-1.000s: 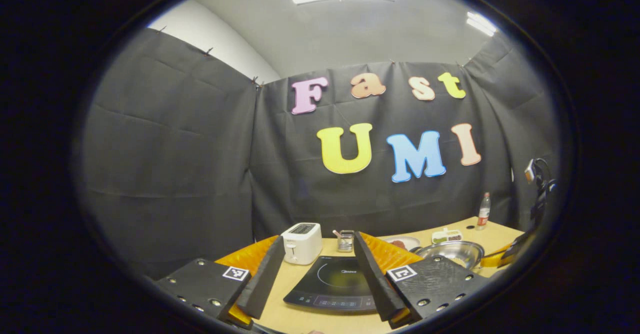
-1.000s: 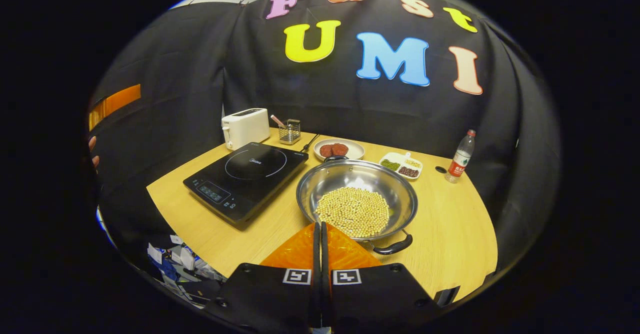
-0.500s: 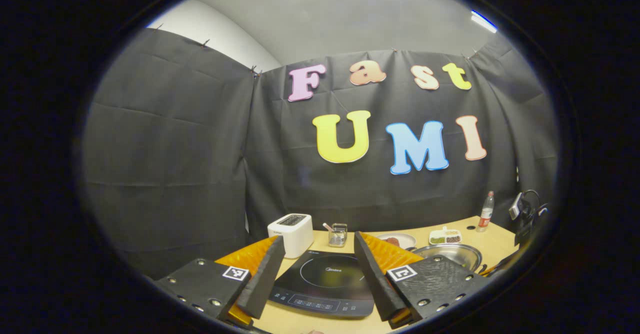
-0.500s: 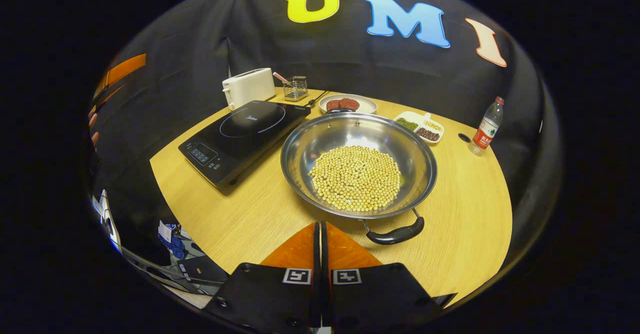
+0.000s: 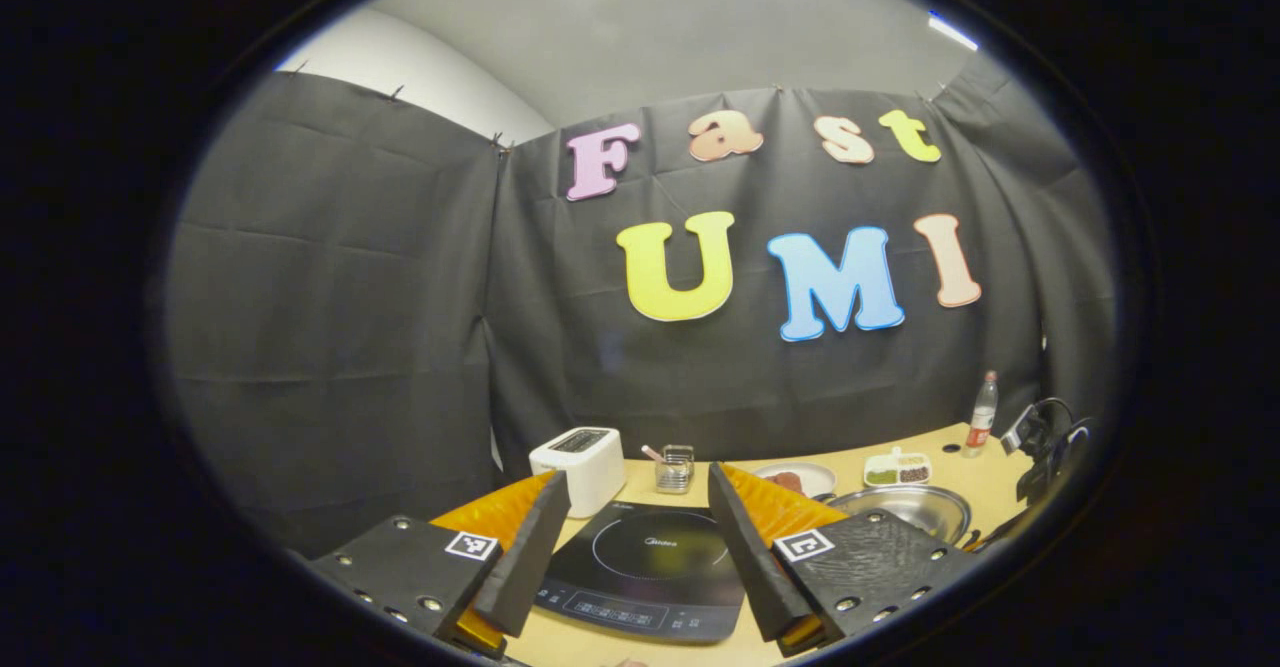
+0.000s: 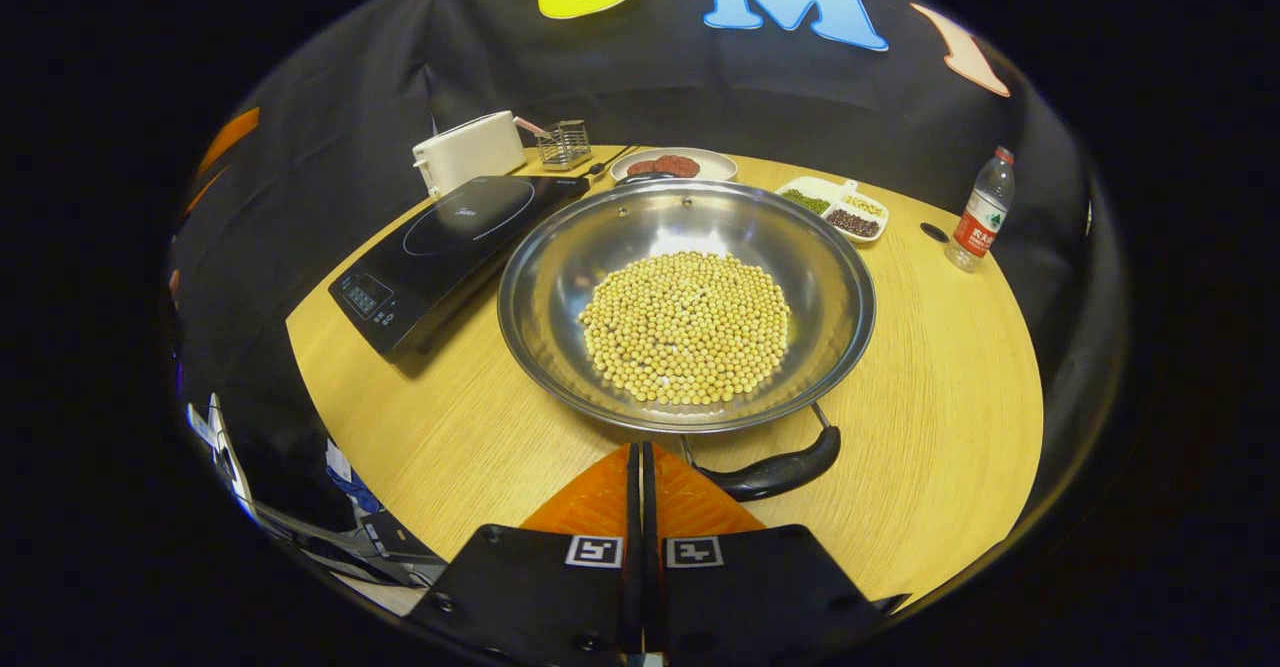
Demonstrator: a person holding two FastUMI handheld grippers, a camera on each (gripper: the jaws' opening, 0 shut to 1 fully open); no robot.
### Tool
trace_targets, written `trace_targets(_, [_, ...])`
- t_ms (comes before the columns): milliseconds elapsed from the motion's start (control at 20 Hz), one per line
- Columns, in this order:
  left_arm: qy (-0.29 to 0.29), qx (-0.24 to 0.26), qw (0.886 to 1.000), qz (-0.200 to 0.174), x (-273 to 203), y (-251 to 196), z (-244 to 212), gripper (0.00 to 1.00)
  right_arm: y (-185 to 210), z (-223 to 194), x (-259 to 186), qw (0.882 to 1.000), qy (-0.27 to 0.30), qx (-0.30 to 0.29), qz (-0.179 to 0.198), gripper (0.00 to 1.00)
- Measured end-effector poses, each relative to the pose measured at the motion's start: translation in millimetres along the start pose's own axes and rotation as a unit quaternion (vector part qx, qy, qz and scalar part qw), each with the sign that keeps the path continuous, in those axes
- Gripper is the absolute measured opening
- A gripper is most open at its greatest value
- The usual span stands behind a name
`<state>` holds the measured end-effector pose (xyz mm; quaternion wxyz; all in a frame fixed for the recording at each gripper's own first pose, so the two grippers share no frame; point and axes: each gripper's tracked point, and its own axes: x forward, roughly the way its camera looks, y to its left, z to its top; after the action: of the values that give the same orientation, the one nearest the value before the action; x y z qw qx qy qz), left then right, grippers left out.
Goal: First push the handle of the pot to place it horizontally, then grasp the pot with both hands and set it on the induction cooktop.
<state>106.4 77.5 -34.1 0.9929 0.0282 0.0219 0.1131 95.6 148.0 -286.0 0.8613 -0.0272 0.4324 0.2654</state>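
Right gripper (image 6: 641,452), bottom centre of the right gripper view: orange fingers pressed together, holding nothing, tips just short of the black pot handle (image 6: 778,469). Handle at lower centre-right, slanting up to the right, fixed by wire brackets to the rim of the steel pot (image 6: 850,297), mid-frame, with a bed of soybeans (image 6: 686,327) in its bowl. Looks like the push step: best to keep the fingers shut as one blunt tip, meet the handle near its end, and nudge sideways slowly so the pot turns on the wooden table (image 6: 950,427) without the beans sliding. Induction cooktop (image 6: 455,237) at centre-left, just beside the pot.

Left gripper (image 5: 630,492), bottom of the left gripper view: fingers wide apart, empty, above the cooktop.
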Motion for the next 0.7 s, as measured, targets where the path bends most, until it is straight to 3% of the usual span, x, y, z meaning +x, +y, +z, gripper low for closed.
trace_targets(150, [0.003,0.001,1.0,-0.003,4,-8,-3,0.84,-4,0,-1,1.0,0.003,0.017,0.007,0.02])
trace_targets(700, [0.008,0.006,1.0,-0.026,11,-35,-7,0.84,-50,-4,-6,0.999,0.009,0.039,-0.032,0.02])
